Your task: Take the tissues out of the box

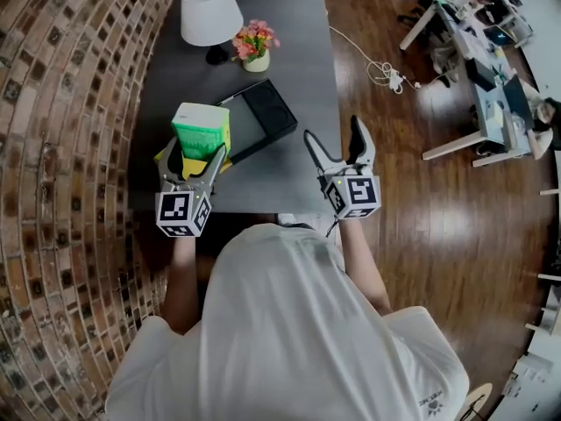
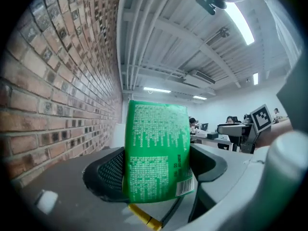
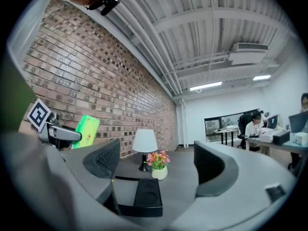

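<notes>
Fingers of the left gripper [image 1: 200,161] clamp a green tissue pack [image 1: 202,130]; those of the right gripper [image 1: 333,137] stand apart, empty.

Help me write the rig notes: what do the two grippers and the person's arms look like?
The left gripper and right gripper are pale grey, each with two curved jaws lined by black textured pads. Each carries a white cube with black square markers. The person wears a white short-sleeved T-shirt.
</notes>
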`<state>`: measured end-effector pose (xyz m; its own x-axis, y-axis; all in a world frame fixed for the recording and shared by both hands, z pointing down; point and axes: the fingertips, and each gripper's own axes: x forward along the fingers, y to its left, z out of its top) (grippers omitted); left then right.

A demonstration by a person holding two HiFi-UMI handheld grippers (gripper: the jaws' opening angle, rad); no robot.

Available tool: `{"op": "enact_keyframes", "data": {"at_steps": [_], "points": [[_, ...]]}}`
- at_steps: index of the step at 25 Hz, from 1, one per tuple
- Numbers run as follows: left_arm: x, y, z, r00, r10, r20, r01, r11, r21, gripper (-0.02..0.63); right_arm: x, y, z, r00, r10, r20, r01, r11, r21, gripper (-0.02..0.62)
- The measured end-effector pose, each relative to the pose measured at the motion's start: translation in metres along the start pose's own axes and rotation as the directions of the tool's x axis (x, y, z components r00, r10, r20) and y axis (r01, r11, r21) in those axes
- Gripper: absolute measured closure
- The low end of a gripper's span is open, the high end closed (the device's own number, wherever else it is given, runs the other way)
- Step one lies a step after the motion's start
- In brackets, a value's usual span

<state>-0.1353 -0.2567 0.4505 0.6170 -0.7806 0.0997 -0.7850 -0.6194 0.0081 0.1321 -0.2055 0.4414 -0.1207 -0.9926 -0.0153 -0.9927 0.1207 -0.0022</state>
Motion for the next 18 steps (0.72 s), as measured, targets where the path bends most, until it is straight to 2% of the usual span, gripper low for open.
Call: {"op": "enact_keyframes", "data": {"at_steps": [4, 7, 14, 18], "points": [[-0.005, -0.018, 0.012, 0.997, 0.006, 0.077, -0.006, 1.0, 0.0, 0.206, -0.014, -0.002, 0.0, 0.995, -0.095, 0.004, 0.095, 0.994, -0.057, 0.123], [-0.002, -0.028, 0.014, 0.996, -0.001, 0.088, 0.002, 1.0, -0.002, 0.206, -0.023, -0.002, 0.0, 0.988, -0.151, 0.014, 0.152, 0.986, -0.07, 0.123], [0.006, -0.029, 0.009, 0.996, 0.02, 0.087, -0.021, 1.0, 0.009, 0.206, -0.033, -0.009, 0.0, 0.976, -0.216, 0.027, 0.218, 0.973, -0.073, 0.146], [0.007, -0.023, 0.011, 0.994, 0.05, 0.099, -0.053, 0.998, 0.028, 0.206, -0.031, -0.008, 0.005, 0.977, -0.211, 0.033, 0.213, 0.976, -0.047, 0.146]]}}
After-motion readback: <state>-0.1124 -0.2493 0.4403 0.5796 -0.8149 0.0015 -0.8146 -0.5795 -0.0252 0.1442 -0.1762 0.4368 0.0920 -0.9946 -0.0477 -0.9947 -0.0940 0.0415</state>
